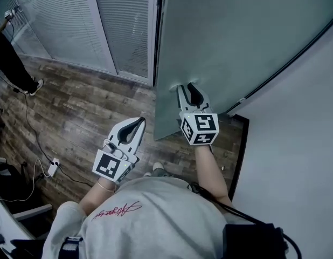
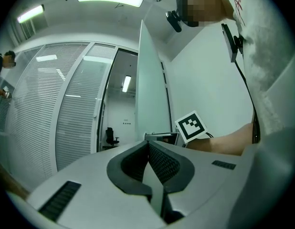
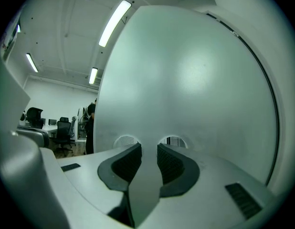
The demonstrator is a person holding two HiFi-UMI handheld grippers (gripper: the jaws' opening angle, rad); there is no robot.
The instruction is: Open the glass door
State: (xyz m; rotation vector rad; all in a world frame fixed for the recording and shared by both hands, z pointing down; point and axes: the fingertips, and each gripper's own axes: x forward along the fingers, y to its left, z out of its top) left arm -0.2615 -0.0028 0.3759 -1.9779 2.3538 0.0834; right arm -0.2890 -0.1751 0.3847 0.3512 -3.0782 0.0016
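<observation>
The glass door (image 1: 236,36), a frosted panel, stands partly swung, and its free vertical edge (image 1: 157,63) is the nearest hard line. Beyond that edge the doorway is open, with bare wooden floor (image 1: 75,112) beneath. On the door's other side a white wall (image 1: 296,144) closes in tightly, leaving only a narrow wedge. The right tool (image 1: 188,85) sits against the door's face just inside the free edge. In the right gripper view its 2 jaws stand moderately apart around the gap (image 3: 149,147) with nothing between them. Their tips are at the frosted surface (image 3: 185,80), which mirrors them as 2 pale ovals, so the tool holds nothing. The left tool (image 1: 138,122) hangs in the open gap just past the door's edge, clear of the panel. In the left gripper view its jaws meet at the tips (image 2: 148,143) and grip nothing. That view also shows the right tool's marker cube (image 2: 190,126) beside the door edge (image 2: 150,94). Further from the door, across the opening, a partition with slatted blinds (image 1: 112,20) runs along the floor. A cable (image 1: 29,117) and a power strip (image 1: 53,167) lie on the boards well away from the door. Another person (image 1: 13,63) stands at the far end of the partition. Through the doorway an office chair (image 2: 110,136) stands in the room beyond.
</observation>
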